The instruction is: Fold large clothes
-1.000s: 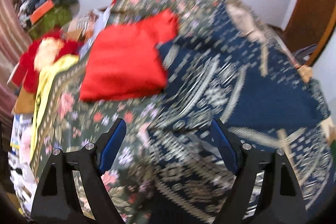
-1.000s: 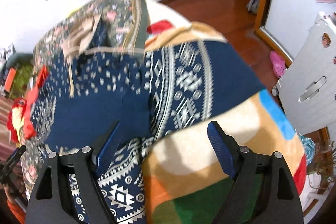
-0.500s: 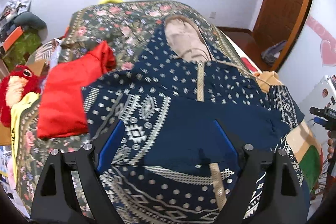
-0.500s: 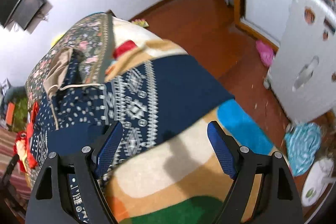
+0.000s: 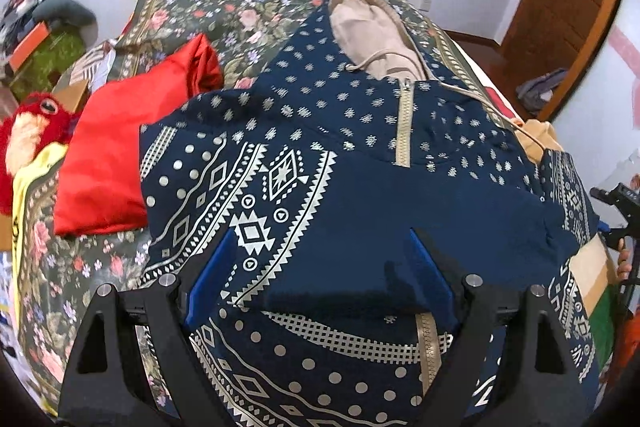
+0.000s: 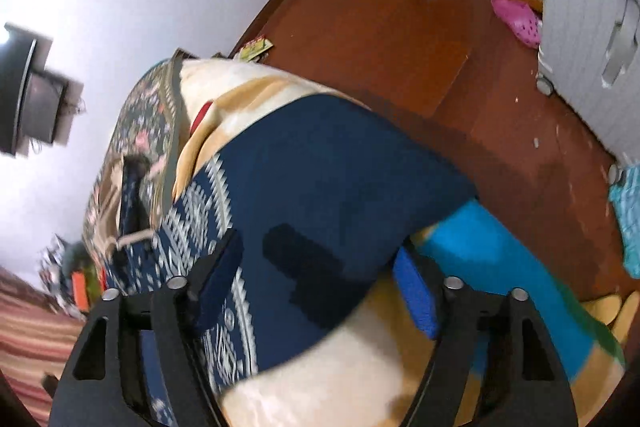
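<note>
Already one sleeve of the blue hoodie (image 5: 360, 155) was laid folded across its chest, just ahead of the left gripper (image 5: 320, 267), whose jaws were held wide, nothing grasped. The other sleeve (image 6: 320, 179) was still spread between the closing jaws of the right gripper (image 6: 320, 283), not yet pinched.

Left gripper (image 5: 316, 267) shifted from beside the red garment (image 5: 120, 155) to over the navy hoodie (image 5: 360, 187); right gripper (image 6: 320, 287), jaws closing, dropped and rolled onto its sleeve.
</note>
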`<state>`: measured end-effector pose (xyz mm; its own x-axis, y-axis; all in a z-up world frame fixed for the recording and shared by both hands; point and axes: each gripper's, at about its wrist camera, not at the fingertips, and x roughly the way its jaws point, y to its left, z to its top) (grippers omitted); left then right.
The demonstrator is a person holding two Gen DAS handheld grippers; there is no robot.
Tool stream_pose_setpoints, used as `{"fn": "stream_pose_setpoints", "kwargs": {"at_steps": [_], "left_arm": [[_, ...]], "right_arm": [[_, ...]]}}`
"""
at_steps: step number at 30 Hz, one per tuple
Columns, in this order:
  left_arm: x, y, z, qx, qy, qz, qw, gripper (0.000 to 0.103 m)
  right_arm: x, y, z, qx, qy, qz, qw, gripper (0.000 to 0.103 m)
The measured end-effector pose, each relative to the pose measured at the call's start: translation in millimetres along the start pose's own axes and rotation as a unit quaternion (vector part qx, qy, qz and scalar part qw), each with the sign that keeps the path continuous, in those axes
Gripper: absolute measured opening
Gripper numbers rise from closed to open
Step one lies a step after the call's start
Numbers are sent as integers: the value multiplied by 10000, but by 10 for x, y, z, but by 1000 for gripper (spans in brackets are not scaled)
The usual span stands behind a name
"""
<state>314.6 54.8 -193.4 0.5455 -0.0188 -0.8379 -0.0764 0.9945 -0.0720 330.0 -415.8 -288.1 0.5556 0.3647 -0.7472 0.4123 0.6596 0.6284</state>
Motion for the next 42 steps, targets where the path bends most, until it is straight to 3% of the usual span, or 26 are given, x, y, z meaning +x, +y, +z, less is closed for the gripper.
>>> {"fn": "stream_pose_setpoints", "kwargs": {"at_steps": [3, 5, 8, 13, 17, 20, 24, 27, 32, 34, 38, 42], "left_arm": [[28, 41, -34, -115, 73, -31, 9999, 85], [46, 58, -75, -172, 142, -71, 9997, 85], [33, 68, -135, -193, 189, -65, 9996, 85], [-126, 99, -193, -107, 35, 19, 9999, 85], [-255, 141, -226, 1, -97, 115, 9999, 85], [-375, 205, -270, -3, -219, 143, 9997, 85], [-496, 296, -326, -60, -335, 134, 9993, 85], [-566, 370, -365, -134, -379, 97, 9991, 85], [-691, 523, -466, -260, -437, 6, 9987, 85], [-719, 585, -517, -276, -419, -2, 9987, 85], [-735, 678, -608, -322, -344, -1, 9989, 85], [-713, 707, -676, -316, -255, 7, 9992, 85]], "right_arm": [[73, -60, 120, 245, 60, -240, 9994, 40], [79, -64, 182, 306, 47, -311, 9990, 34], [25, -25, 213, 382, -61, -508, 9980, 10], [-235, 390, 109, -316, -478, -663, 9962, 6], [-549, 904, 3, -1118, -813, -407, 9896, 6], [-867, 1457, -229, -1918, -1035, -54, 9760, 6], [-1097, 2071, -667, -2817, -1024, 513, 9526, 6], [-1010, 2401, -1009, -3213, -697, 785, 9412, 6], [-452, 2556, -1435, -3361, 53, 691, 9393, 5], [-112, 2546, -1600, -3341, 493, 548, 9396, 5], [458, 2418, -1929, -3490, 1234, -51, 9289, 7], [579, 2217, -1971, -3345, 1536, -262, 9294, 10]]}}
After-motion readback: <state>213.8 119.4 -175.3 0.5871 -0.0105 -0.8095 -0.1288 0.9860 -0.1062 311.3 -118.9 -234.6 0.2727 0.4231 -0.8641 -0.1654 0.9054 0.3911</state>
